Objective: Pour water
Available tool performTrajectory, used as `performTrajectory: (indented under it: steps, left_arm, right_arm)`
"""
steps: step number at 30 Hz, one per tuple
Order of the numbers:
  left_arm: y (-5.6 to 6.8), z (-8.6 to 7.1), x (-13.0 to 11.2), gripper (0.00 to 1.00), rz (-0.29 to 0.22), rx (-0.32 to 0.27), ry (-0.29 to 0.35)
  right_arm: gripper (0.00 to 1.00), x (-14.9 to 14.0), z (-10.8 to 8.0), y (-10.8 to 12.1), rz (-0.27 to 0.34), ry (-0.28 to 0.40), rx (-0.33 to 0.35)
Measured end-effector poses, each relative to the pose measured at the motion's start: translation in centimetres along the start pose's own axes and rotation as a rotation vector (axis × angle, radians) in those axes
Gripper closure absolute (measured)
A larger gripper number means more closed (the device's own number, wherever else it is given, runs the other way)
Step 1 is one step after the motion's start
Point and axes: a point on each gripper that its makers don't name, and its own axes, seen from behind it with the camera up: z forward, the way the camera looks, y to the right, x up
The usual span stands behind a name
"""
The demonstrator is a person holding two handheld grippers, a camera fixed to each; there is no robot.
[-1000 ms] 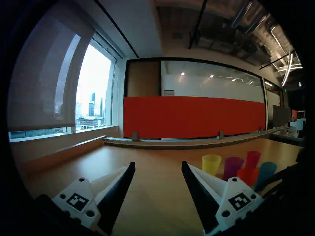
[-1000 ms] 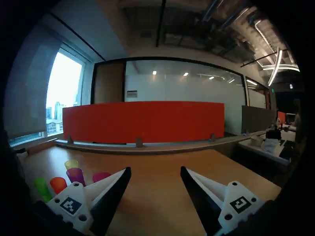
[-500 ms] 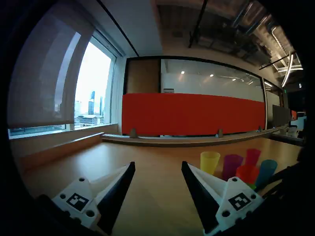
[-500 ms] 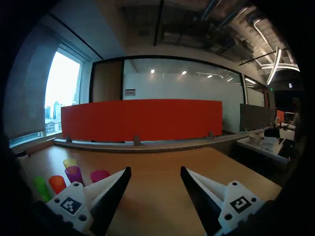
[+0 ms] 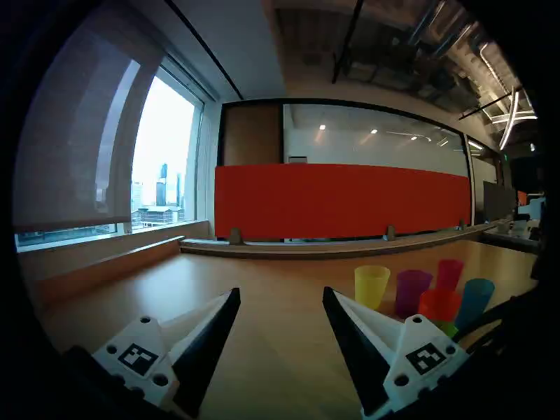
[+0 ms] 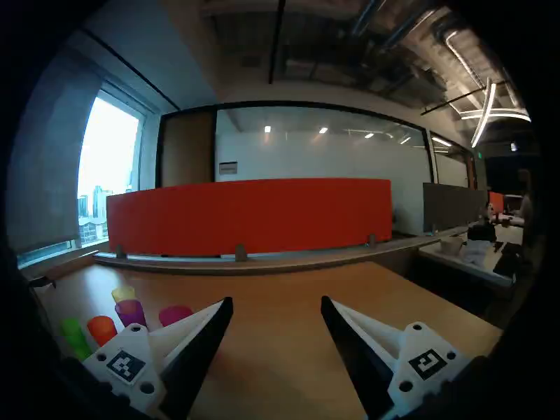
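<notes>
1. Left gripper (image 5: 281, 290) and right gripper (image 6: 276, 299): jaws wide apart, holding nothing, as before; both views have shifted slightly.
2. Coloured cups (image 5: 411, 292) clustered on wooden desk (image 5: 280, 269), right of the left gripper; contents unclear.
3. Red partition (image 5: 336, 201) and window (image 5: 157, 168) behind.

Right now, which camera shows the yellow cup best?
The left gripper view: the yellow cup stands large and nearly whole. In the right gripper view it is small, far off, half hidden behind the purple cup.
</notes>
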Motion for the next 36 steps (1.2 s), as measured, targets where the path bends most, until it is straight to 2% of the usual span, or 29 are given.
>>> performTrajectory:
  steps: [20, 36]
  left_arm:
    - [0.2, -0.1, -0.2, 0.13, 0.003, -0.007, -0.002]
    - [0.3, -0.1, -0.2, 0.13, 0.003, -0.007, -0.002]
  right_arm:
    - [0.03, -0.4, 0.3, 0.8, -0.037, 0.017, -0.007]
    - [0.01, -1.3, 1.7, 0.3, -0.075, 0.099, 0.012]
